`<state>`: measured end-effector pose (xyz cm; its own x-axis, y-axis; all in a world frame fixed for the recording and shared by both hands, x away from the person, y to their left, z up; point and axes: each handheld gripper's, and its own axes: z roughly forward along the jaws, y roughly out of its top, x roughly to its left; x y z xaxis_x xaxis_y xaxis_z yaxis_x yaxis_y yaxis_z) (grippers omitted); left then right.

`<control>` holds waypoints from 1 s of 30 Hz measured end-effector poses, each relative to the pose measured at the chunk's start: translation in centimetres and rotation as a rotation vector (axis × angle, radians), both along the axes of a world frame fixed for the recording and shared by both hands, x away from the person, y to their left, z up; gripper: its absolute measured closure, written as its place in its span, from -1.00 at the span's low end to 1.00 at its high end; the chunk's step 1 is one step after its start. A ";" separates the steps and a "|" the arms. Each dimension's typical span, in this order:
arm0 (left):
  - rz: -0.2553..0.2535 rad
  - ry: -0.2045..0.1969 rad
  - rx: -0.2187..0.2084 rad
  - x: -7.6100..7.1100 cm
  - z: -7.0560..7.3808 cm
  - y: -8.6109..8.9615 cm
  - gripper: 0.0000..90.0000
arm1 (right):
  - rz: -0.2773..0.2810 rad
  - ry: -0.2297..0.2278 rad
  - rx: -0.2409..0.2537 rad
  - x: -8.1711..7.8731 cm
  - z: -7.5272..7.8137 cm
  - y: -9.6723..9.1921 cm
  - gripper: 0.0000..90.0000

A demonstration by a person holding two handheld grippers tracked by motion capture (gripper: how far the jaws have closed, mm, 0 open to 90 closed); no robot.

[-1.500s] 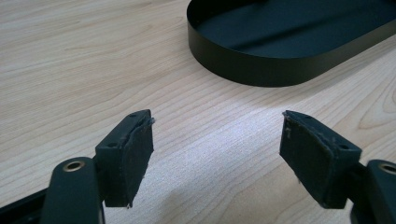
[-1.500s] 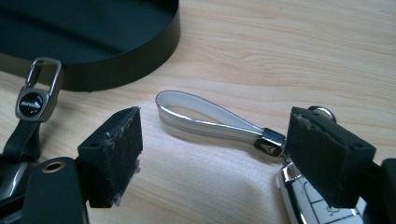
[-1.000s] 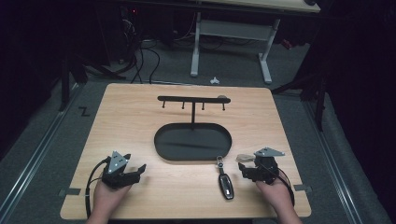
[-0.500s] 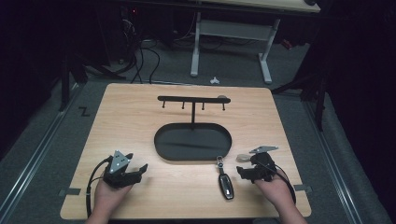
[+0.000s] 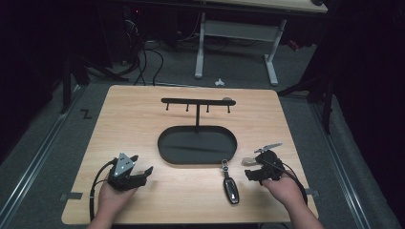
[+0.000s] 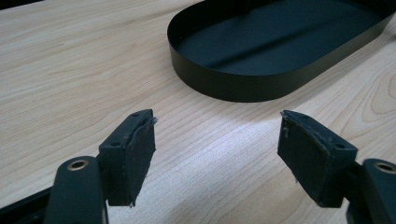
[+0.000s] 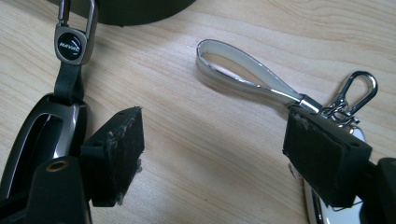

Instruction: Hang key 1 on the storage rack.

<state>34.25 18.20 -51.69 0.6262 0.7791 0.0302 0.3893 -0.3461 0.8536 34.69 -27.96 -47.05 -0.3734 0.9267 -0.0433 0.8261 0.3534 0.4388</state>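
A black car key fob (image 5: 230, 186) with a short strap and metal clip lies on the wooden table (image 5: 133, 124), in front of a black oval tray (image 5: 165, 155). My right gripper (image 5: 248, 169) is open just right of it. In the right gripper view its jaws (image 7: 215, 114) straddle bare wood. The black fob (image 7: 42, 130) lies beside the left jaw. A second key's pale strap loop (image 7: 243, 65) and silver carabiner (image 7: 357, 93) lie by the right jaw, which hides most of that key. My left gripper (image 5: 145, 175) rests open at the front left, with its jaws (image 6: 215, 116) empty and facing the tray (image 6: 280, 51).
A black key rack (image 5: 197, 101) with several small hooks rises on a post behind the tray. Bare wood stretches to the left and far side of the tray. The table's front edge is close under both hands. Desk legs and cables stand on the floor beyond.
My right gripper has shifted slightly left toward the keys and tipped a little. The left gripper has stayed in place.
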 end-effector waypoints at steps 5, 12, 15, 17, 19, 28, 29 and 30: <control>-0.016 -0.001 -0.010 0.1 0.0 -0.3 -0.38 | 0.000 0.022 -0.011 0.3 0.0 -0.1 -0.55; -0.027 -0.011 -0.024 -0.1 0.2 -0.3 -0.38 | 0.010 0.075 -0.053 1.1 0.0 0.7 -0.54; -0.026 -0.013 -0.026 -0.1 0.2 -0.3 -0.38 | 0.031 0.090 -0.066 1.2 0.1 1.0 -0.54; -0.026 -0.016 -0.028 0.0 0.2 -0.3 -0.38 | 0.046 0.102 -0.076 1.3 0.1 1.1 -0.52; -0.025 -0.020 -0.030 0.0 0.2 -0.3 -0.38 | 0.046 0.116 -0.089 1.5 0.2 1.2 -0.47; -0.022 -0.029 -0.034 0.0 0.3 -0.3 -0.39 | 0.080 0.139 -0.107 1.8 0.7 2.1 -0.45; -0.022 -0.030 -0.035 0.0 0.3 -0.3 -0.39 | 0.089 0.143 -0.107 1.8 0.8 2.2 -0.46; -0.022 -0.030 -0.037 0.0 0.3 -0.3 -0.39 | 0.098 0.146 -0.100 1.8 0.9 2.4 -0.48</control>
<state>34.24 17.93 -51.37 0.6422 0.7663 0.0203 0.3561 -0.3217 0.8773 36.47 -25.57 -46.17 -0.4705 0.8794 -0.0723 0.8379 0.4709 0.2758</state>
